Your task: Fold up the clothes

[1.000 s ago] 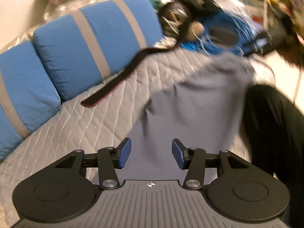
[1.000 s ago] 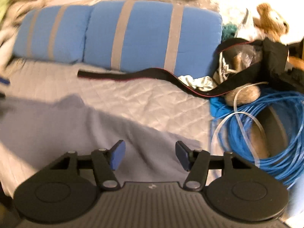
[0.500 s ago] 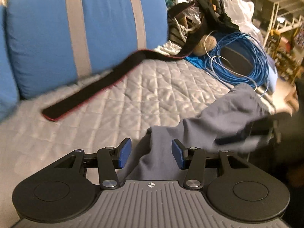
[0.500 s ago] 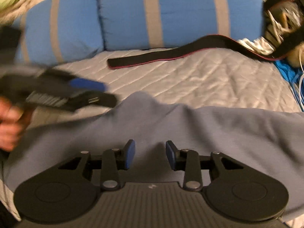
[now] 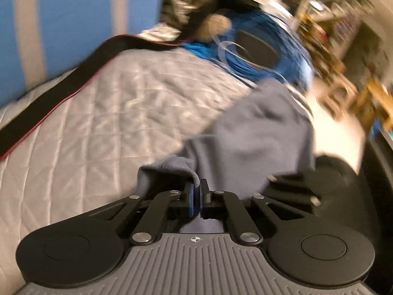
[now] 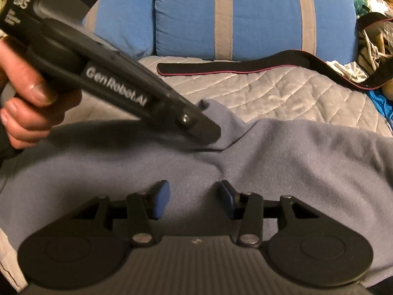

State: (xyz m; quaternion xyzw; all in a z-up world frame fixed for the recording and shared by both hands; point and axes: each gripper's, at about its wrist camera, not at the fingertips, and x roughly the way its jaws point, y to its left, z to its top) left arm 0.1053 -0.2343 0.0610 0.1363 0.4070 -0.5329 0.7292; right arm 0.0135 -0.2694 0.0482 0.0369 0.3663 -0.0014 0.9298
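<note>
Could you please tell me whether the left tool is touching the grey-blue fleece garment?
Touching: in the left wrist view, the left tool is shut on a fold of the grey-blue fleece garment.

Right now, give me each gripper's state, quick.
Left gripper: shut on a fold of the grey garment.
Right gripper: jaws opening, nothing gripped, over the garment.

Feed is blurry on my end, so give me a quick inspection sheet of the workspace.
Surface: grey quilted cover, partly bare.
Job's things: grey-blue garment, rumpled, unfolded.
Clutter: black strap; soft toy.
Grippers: left gripper shut on the garment's edge; right gripper over the garment, fingers opening, gripping nothing.
Cables: blue cable coil beyond the garment.
Surroundings: blue striped cushions; blurred furniture at the right in the left wrist view.
</note>
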